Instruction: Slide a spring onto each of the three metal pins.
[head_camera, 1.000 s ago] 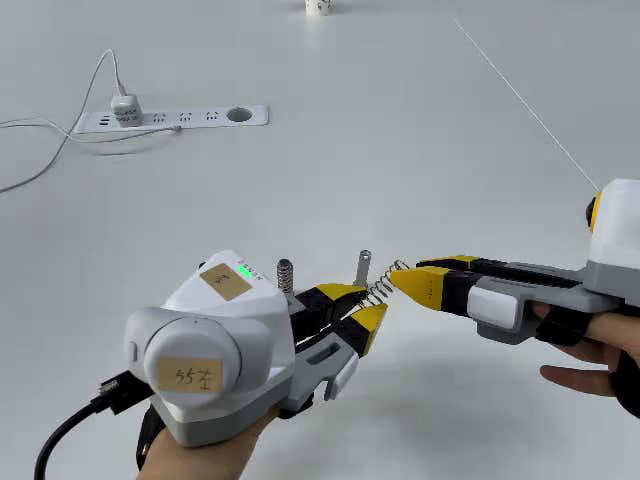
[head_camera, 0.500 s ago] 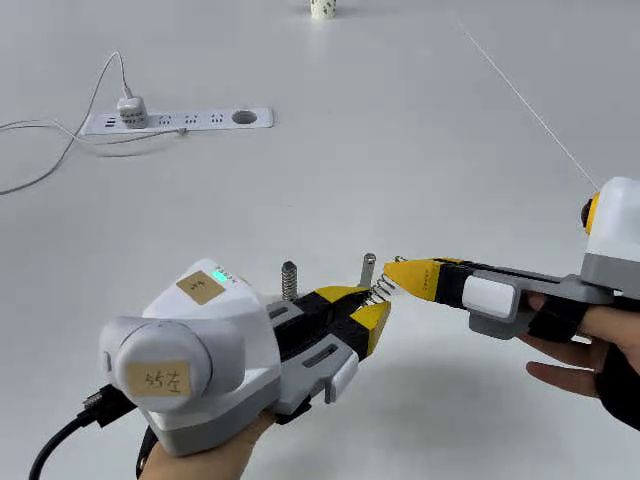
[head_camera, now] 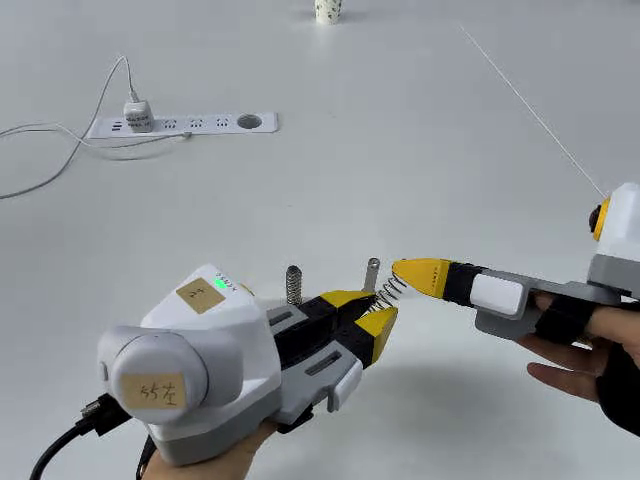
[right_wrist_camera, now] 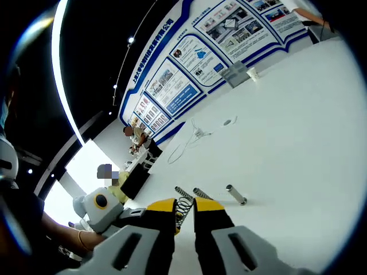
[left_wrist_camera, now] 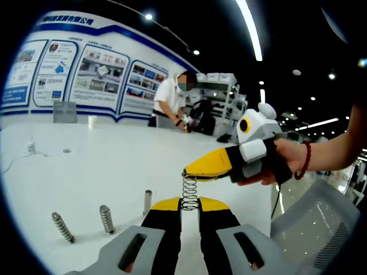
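A power strip (head_camera: pixel 185 123) with a charger (head_camera: pixel 138 112) plugged into it lies on the white workbench (head_camera: pixel 420 150), out at 10 o'clock from the grippers. Its cable (head_camera: pixel 40 165) trails off toward 9 o'clock. A paper cup (head_camera: pixel 327 10) stands at 12 o'clock by the far edge, and a thin line (head_camera: pixel 530 110) crosses the top from 12 toward 3 o'clock. All of these sit well apart from the work. In the head view the left gripper (head_camera: pixel 383 306) reaches in from 7 o'clock, and its bulky white body covers the bench just behind it. A spring-covered pin (head_camera: pixel 294 285) pokes up over that housing at 10 o'clock from the tips, and the bare pin (head_camera: pixel 372 272) stands upright near the tips at 11 o'clock. The left gripper's jaws are drawn narrow on the lower end of the loose spring (head_camera: pixel 392 290). The spring slants up toward 2 o'clock to the right gripper (head_camera: pixel 400 270), which reaches in from 3 o'clock with its jaws pinched almost together on the top coil. The loose spring sits just beside the bare pin, not on it. The left gripper view looks over its own tips and lays the row out free of cover: the bare pin at 9 o'clock of the tips, then the spring-covered pin, then a second spring-covered pin (left_wrist_camera: pixel 63 227) farthest toward 8 o'clock. Beyond the bench in that view a person (left_wrist_camera: pixel 169 103) stands in front of wall display boards (left_wrist_camera: pixel 86 69). The right gripper view takes the row from the opposite side, with the bare pin at 2 o'clock of its tips and the left gripper's white body at 9 o'clock.
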A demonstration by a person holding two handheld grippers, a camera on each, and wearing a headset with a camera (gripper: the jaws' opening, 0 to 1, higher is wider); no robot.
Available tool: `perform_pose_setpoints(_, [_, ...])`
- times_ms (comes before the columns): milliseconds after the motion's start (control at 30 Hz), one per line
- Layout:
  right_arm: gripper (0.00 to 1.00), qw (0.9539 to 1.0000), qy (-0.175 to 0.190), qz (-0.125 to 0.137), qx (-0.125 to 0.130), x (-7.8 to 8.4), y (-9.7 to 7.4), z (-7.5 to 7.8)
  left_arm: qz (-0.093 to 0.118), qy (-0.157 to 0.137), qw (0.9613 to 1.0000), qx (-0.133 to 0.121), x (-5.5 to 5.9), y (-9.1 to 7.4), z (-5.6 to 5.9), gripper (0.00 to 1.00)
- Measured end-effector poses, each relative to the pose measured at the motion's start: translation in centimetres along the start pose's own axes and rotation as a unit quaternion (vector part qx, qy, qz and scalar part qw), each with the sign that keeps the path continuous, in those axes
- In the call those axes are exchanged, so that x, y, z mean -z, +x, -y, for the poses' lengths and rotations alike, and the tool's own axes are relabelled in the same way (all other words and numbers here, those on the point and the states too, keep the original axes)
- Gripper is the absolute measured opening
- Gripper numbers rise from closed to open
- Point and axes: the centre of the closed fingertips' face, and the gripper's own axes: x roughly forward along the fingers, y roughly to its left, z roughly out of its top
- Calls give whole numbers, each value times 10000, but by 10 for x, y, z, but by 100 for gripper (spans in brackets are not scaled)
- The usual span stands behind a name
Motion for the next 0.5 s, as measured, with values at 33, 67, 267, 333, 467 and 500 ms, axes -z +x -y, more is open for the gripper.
perform_pose_setpoints(33, [12, 10000, -15, -2, 1, 0, 0, 0, 11, 3, 10000, 3, 0, 0, 0, 10])
perform_pose_setpoints(67, [12, 10000, -37, -13, -7, 0, 0, 0, 8, 6, 10000, 0, 0, 0, 0, 10])
perform_pose_setpoints(267, [12, 9999, -121, -17, -61, -1, 0, -3, 14, 60, 10000, -17, -1, -1, 0, 10])
perform_pose_setpoints(333, [12, 9999, -150, -6, -58, -2, 0, -3, 22, 76, 10000, -32, -2, 0, -1, 11])
perform_pose_setpoints(467, [12, 9996, -277, 3, -71, -3, 1, -6, 5, 77, 9999, -69, -2, 1, -2, 11])
perform_pose_setpoints(500, [12, 9995, -309, -3, -65, -3, 1, -6, 0, 82, 9999, -82, -2, 1, -2, 11])
